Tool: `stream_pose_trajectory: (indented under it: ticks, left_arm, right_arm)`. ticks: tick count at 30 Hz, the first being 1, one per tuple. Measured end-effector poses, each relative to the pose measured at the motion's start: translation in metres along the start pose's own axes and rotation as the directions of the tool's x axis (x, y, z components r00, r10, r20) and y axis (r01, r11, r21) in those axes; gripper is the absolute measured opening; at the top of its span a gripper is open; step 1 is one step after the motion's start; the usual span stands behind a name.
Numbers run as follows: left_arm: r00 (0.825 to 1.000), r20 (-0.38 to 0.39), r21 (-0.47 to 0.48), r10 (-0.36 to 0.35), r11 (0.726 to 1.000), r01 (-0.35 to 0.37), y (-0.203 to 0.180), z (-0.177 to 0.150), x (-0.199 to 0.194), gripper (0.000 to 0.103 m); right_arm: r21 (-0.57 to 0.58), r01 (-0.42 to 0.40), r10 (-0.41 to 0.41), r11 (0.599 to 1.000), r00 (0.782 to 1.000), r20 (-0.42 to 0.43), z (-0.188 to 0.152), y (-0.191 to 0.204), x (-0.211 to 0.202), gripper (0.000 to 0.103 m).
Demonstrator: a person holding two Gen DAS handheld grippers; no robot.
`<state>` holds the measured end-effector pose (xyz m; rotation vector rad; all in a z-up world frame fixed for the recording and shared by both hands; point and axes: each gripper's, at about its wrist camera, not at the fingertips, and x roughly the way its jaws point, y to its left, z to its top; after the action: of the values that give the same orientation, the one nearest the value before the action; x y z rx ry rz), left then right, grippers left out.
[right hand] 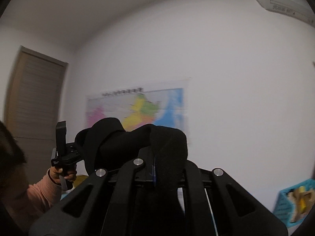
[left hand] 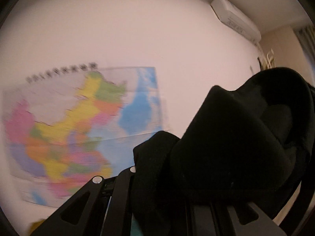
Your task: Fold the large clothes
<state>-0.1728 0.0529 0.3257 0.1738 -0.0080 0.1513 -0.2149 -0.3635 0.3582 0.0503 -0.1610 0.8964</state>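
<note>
A large black garment (left hand: 236,137) is lifted in the air in front of a wall, bunched over both grippers. In the left wrist view my left gripper (left hand: 157,167) is shut on a fold of it, and the cloth hides the right finger. In the right wrist view my right gripper (right hand: 163,157) is shut on another thick fold of the black garment (right hand: 167,143). The cloth runs left to the left gripper (right hand: 78,149), which a hand (right hand: 59,174) in a pink sleeve holds up. Both views are blurred by motion.
A coloured map (right hand: 137,108) hangs on the white wall ahead. An air conditioner (left hand: 236,17) sits high on the right, with a curtain (left hand: 307,39) beyond. A brown door (right hand: 33,92) stands at left. A blue basket (right hand: 295,202) is at lower right.
</note>
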Motion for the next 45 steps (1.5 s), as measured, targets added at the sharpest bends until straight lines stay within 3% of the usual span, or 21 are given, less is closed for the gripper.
stream_pose_trajectory:
  ticks: [5,10,13,14,17,20,21,22,26,32,33,34,36,37,38,39,40,41,42,43,45]
  left_arm:
    - [0.993,-0.049,0.025,0.104,0.994,-0.103,0.017,0.002,-0.057,0.008]
    - [0.961,-0.233,0.043,0.146,0.989,-0.139,0.017,-0.039,-0.025,0.008]
    - [0.887,-0.443,0.014,0.129,0.99,-0.138,0.027,-0.105,0.043,0.008]
    - [0.848,-0.511,0.012,0.142,0.987,-0.158,0.032,-0.135,0.071,0.008]
    - [0.739,-0.651,0.017,0.173,0.977,-0.214,0.043,-0.216,0.129,0.008]
    - [0.603,-0.787,-0.011,0.128,0.975,-0.221,0.048,-0.31,0.183,0.008]
    - [0.574,-0.808,-0.011,0.13,0.972,-0.235,0.05,-0.332,0.196,0.008]
    - [0.564,-0.816,-0.016,0.123,0.972,-0.236,0.051,-0.345,0.204,0.008]
    - [0.564,-0.822,-0.042,0.086,0.977,-0.209,0.059,-0.36,0.231,0.008]
    - [0.584,-0.812,-0.115,-0.014,0.984,-0.136,0.061,-0.349,0.252,0.008]
    - [0.58,-0.814,-0.112,-0.02,0.986,-0.123,0.059,-0.354,0.262,0.01]
    - [0.57,-0.822,-0.109,-0.02,0.987,-0.122,0.052,-0.362,0.266,0.011]
    - [0.496,-0.868,-0.093,-0.016,0.987,-0.13,0.045,-0.387,0.285,0.013]
    - [0.466,-0.885,-0.084,-0.011,0.987,-0.137,0.041,-0.398,0.291,0.014]
    - [0.44,-0.898,-0.075,-0.012,0.989,-0.126,0.038,-0.408,0.296,0.02]
    - [0.431,-0.902,-0.078,-0.018,0.99,-0.121,0.037,-0.413,0.298,0.023]
    - [0.442,-0.896,-0.093,-0.032,0.989,-0.116,0.038,-0.413,0.297,0.026]
    - [0.456,-0.889,-0.106,-0.046,0.989,-0.107,0.04,-0.411,0.294,0.039]
    - [0.482,-0.875,-0.101,-0.037,0.989,-0.108,0.044,-0.404,0.287,0.058]
    - [0.519,-0.854,-0.094,-0.024,0.989,-0.11,0.048,-0.395,0.279,0.066]
    - [0.577,-0.815,-0.116,-0.046,0.99,-0.085,0.054,-0.375,0.258,0.071]
  right_arm:
    - [0.047,-0.094,0.095,0.994,0.996,-0.001,-0.011,0.008,0.015,0.004]
    - [0.171,-0.084,0.11,0.982,0.983,-0.146,-0.063,-0.03,0.092,0.004]
    - [0.241,-0.046,0.113,0.969,0.955,-0.273,-0.122,-0.06,0.154,0.005]
    - [0.269,-0.023,0.112,0.963,0.94,-0.322,-0.146,-0.068,0.176,0.005]
    - [0.321,0.051,0.12,0.946,0.864,-0.489,-0.23,-0.089,0.24,0.005]
    - [0.317,0.129,0.113,0.939,0.757,-0.644,-0.312,-0.1,0.29,0.005]
    - [0.308,0.146,0.108,0.94,0.729,-0.676,-0.333,-0.103,0.299,0.005]
    - [0.317,0.179,0.104,0.931,0.704,-0.702,-0.355,-0.108,0.307,0.005]
    - [0.363,0.253,0.096,0.897,0.69,-0.718,-0.385,-0.133,0.314,0.005]
    - [0.403,0.273,0.059,0.874,0.763,-0.644,-0.377,-0.16,0.323,0.005]
    - [0.395,0.302,0.036,0.868,0.754,-0.656,-0.386,-0.164,0.326,0.005]
    - [0.387,0.328,0.027,0.862,0.731,-0.681,-0.399,-0.169,0.333,0.005]
    - [0.365,0.411,0.023,0.835,0.637,-0.771,-0.438,-0.181,0.344,0.008]
    - [0.349,0.441,0.013,0.827,0.606,-0.795,-0.449,-0.184,0.345,0.011]
    - [0.334,0.476,0.005,0.813,0.568,-0.823,-0.462,-0.187,0.344,0.017]
    - [0.328,0.509,0.004,0.795,0.538,-0.843,-0.47,-0.189,0.342,0.031]
    - [0.338,0.517,0.01,0.786,0.537,-0.843,-0.472,-0.19,0.339,0.037]
    - [0.353,0.512,0.015,0.783,0.553,-0.833,-0.469,-0.188,0.333,0.049]
    - [0.349,0.505,0.008,0.789,0.559,-0.829,-0.462,-0.186,0.327,0.063]
    - [0.34,0.498,0.001,0.798,0.562,-0.827,-0.456,-0.183,0.32,0.07]
    - [0.332,0.441,0.012,0.834,0.587,-0.81,-0.435,-0.169,0.3,0.071]
